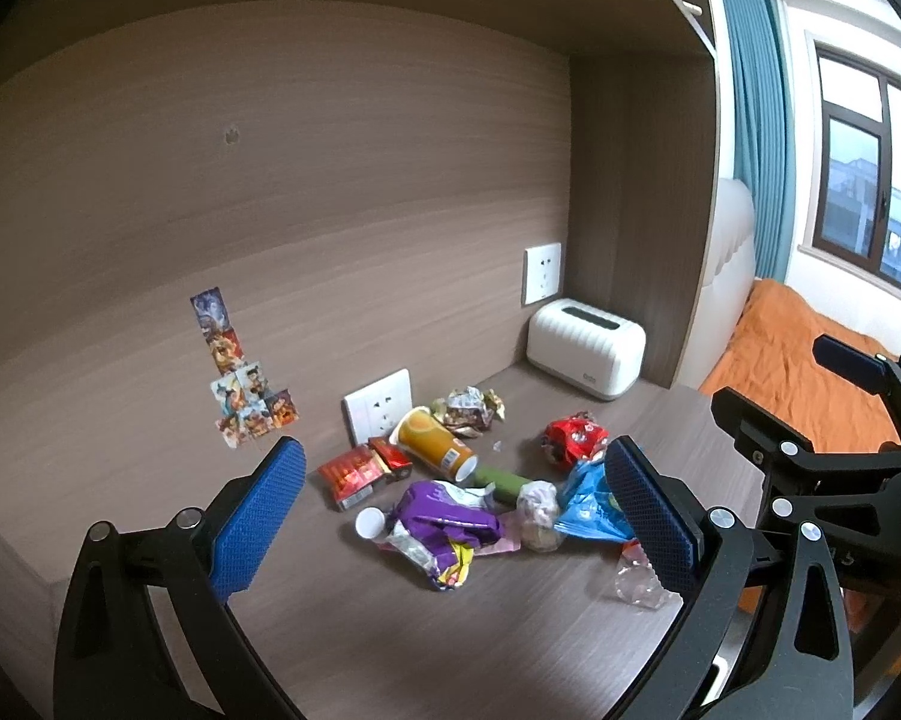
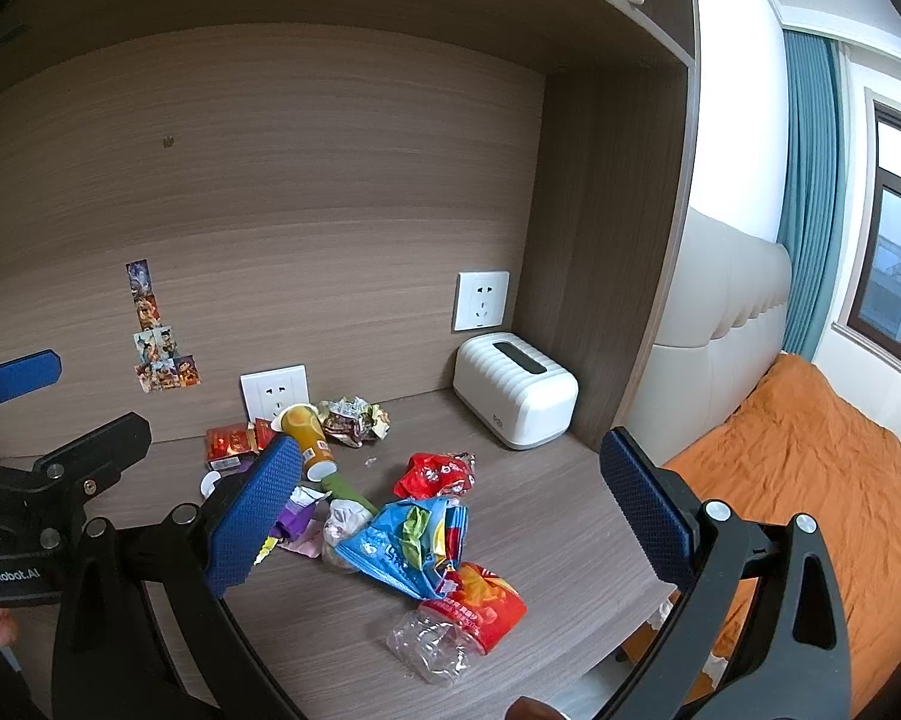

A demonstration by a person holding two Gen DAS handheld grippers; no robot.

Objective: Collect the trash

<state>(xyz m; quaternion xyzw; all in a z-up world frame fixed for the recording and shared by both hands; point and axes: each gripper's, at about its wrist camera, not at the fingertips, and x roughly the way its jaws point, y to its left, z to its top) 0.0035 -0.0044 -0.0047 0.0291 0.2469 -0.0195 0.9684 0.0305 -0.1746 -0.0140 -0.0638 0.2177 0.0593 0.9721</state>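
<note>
L gripper [image 1: 450, 516] hangs over the desk [image 1: 450, 648], jaws spread wide, nothing between them. Trash pile on the desk ahead, L to R: red carton [image 1: 354, 474], orange cup [image 1: 435, 447] on its side, purple wrapper [image 1: 444, 510], blue bag [image 2: 408, 540], red wrapper [image 1: 573, 438], crushed clear bottle [image 2: 435, 645] nearest the front edge. R gripper [image 2: 450, 510] also wide, empty, above the pile. White box [image 2: 513, 387] in the back R corner, well apart from the trash.

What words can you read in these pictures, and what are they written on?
"GenRobot.AI": white letters on the black body of the left gripper.
White box: small grey mark on its front, too blurred to read.
Blue wrapper, red packets, orange cup: print too blurred.
</note>
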